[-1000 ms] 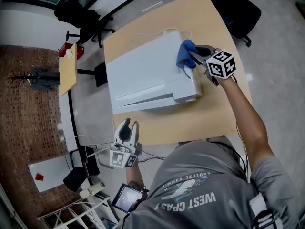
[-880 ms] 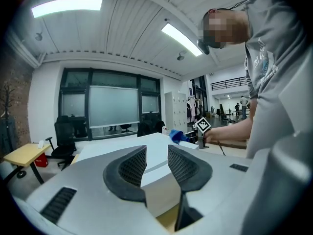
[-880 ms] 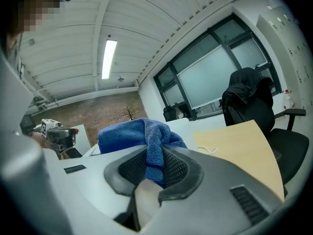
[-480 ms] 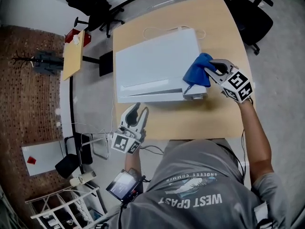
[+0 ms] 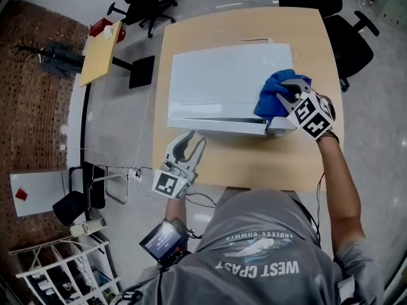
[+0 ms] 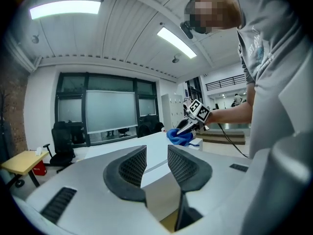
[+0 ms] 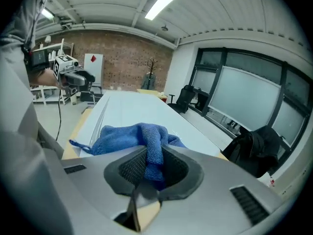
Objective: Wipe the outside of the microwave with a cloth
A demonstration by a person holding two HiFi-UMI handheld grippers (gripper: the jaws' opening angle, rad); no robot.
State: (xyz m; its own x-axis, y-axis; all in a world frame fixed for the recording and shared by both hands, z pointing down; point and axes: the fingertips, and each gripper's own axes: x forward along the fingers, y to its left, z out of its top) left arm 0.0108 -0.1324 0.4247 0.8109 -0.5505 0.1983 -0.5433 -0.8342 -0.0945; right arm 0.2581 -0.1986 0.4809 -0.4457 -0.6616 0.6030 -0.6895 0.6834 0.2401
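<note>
The white microwave (image 5: 222,88) lies on a wooden table (image 5: 254,164). A blue cloth (image 5: 275,96) rests on its top near the front right corner, pinched by my right gripper (image 5: 289,94), which is shut on it; the right gripper view shows the cloth (image 7: 134,138) folded between the pads over the white top (image 7: 127,111). My left gripper (image 5: 189,142) hovers at the table's front left edge, just in front of the microwave, jaws open and empty. In the left gripper view the microwave (image 6: 146,153) shows past the open fingers (image 6: 131,166), with the cloth (image 6: 180,137) far off.
Office chairs (image 5: 350,40) stand at the right and behind the table. A small yellow side table (image 5: 100,53) is at the left, a cable (image 5: 146,170) trails on the floor, and a white shelf rack (image 5: 63,269) stands at lower left.
The right gripper carried the cloth from the microwave's back right toward its front right corner and rolled. The left gripper shifted slightly closer to the microwave's front.
</note>
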